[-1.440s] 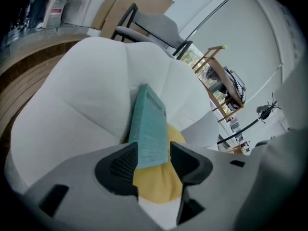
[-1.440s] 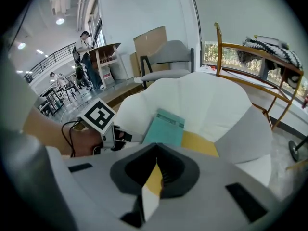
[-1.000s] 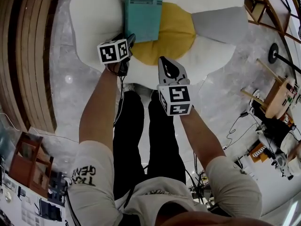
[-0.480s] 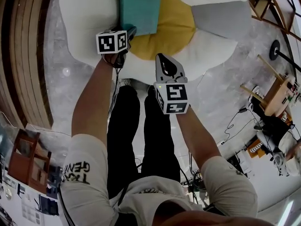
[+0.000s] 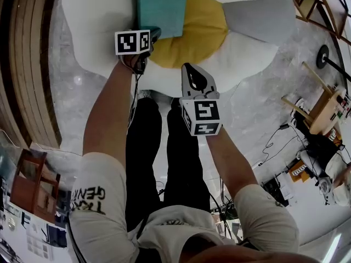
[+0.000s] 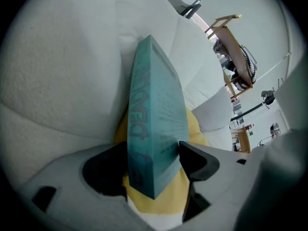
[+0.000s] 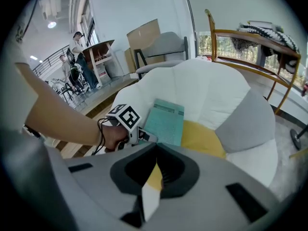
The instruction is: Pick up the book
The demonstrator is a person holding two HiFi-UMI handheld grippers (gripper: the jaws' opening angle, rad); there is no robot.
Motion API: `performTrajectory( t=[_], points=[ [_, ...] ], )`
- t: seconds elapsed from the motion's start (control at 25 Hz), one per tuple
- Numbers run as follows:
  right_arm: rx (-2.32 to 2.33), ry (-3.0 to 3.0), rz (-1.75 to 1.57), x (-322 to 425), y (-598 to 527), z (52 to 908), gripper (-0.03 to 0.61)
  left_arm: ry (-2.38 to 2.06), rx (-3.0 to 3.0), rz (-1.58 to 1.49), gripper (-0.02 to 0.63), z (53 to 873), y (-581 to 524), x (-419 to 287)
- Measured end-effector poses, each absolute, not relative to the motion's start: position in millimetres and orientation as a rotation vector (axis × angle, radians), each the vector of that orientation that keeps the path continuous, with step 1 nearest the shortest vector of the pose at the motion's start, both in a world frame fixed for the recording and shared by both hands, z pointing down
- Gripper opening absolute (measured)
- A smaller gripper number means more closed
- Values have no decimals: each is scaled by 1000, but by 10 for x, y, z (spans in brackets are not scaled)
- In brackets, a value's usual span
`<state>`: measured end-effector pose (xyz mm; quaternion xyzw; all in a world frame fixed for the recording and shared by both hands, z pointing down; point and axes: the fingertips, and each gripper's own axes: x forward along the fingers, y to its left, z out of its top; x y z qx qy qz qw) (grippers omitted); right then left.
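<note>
Shirt (image 5: 164, 229): white, short-sleeved, with dark block lettering on the left sleeve (image 5: 90, 199) (upside down here, probably not fully readable). Trousers (image 5: 145, 163): black, full length. Black cable (image 5: 133, 100): thin, beside the left wrist. Right gripper (image 5: 186, 69): grey shell, with a white marker cube (image 5: 201, 117) bearing black squares.

A flower-shaped cushion (image 5: 236, 56) sits on a pale, glossy floor (image 5: 77, 92). Its white petals (image 5: 93, 21) ring a yellow centre (image 5: 197, 34). In the head view a single grey petal (image 5: 258, 18) stands at about 2 o'clock from that centre. A teal book (image 5: 162, 7) lies flat on the cushion at about 11 o'clock from the centre. The edge nearest the centre rests on the yellow, and the rest lies over white padding.
</note>
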<state>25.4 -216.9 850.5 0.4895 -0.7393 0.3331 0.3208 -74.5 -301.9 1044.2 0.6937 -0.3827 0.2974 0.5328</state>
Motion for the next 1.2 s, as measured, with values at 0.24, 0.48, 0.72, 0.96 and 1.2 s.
performTrajectory(
  t=[0.24,0.48,0.72,0.96,1.2],
  points=[
    [1288,-1946,891,287,-2122,8462,28,-899,1645,715,313,10424,-3004,-756],
    [1306,-1956,889,375,-2141,8328,28,-851,1634,576,231,10208,-2963,-653],
    [1298,-1969,854,329,-2202,8166,28,-829,1588,301,181,9804,-2932,-612],
    [1313,-1990,830,297,-2309,7807,28,-861,1473,132,175,9477,-2724,-692],
    [1308,-2024,786,169,-2386,7403,28,-919,1453,-87,175,8809,-2737,-864]
  ],
)
